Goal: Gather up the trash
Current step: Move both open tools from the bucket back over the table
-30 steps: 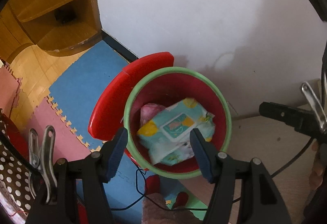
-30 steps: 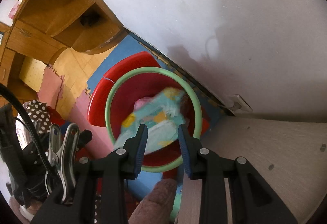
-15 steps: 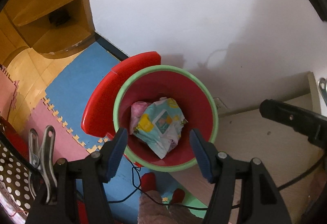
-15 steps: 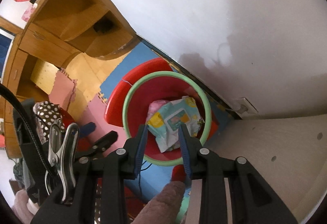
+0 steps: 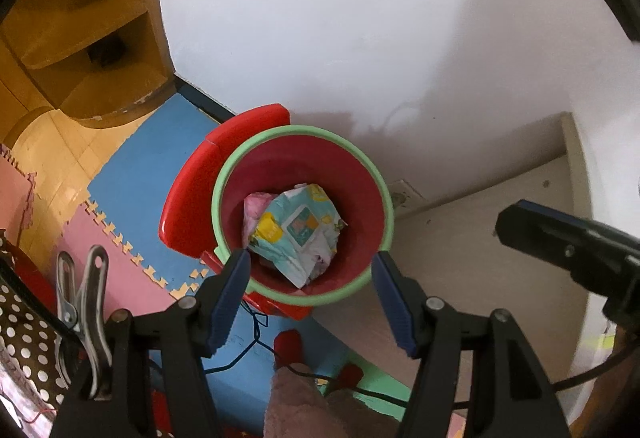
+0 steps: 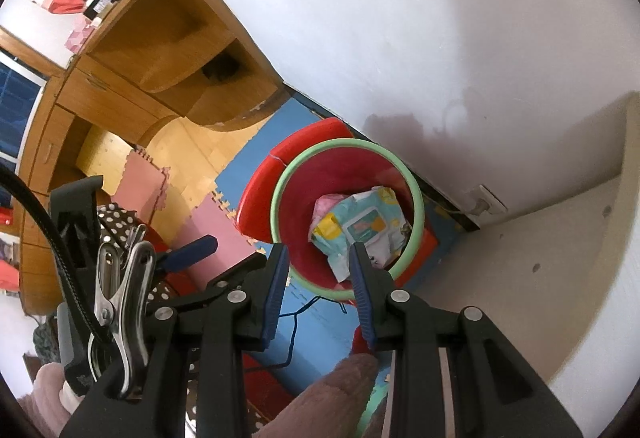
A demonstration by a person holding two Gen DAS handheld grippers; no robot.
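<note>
From your left wrist view, the red bin [image 5: 352, 174] with its green rim stands by the white wall [image 5: 360, 18], the crumpled wipes packet [image 5: 298, 234] lying inside; foam mats [image 5: 160, 166] spread left. Your left gripper [image 5: 312, 270] gapes wide, empty.

From the right wrist view, a wooden desk [image 6: 160, 58] stands far left. Your right gripper [image 6: 318, 270] is narrowly parted, grasping nothing, above the bin's near rim.

The bin [image 5: 224, 198] stands on the floor mats [image 5: 136, 178] below both grippers, against the wall [image 5: 360, 18]; a wipes packet [image 5: 298, 234] lies inside it. The shelf unit [image 5: 80, 50] stands far left.
</note>
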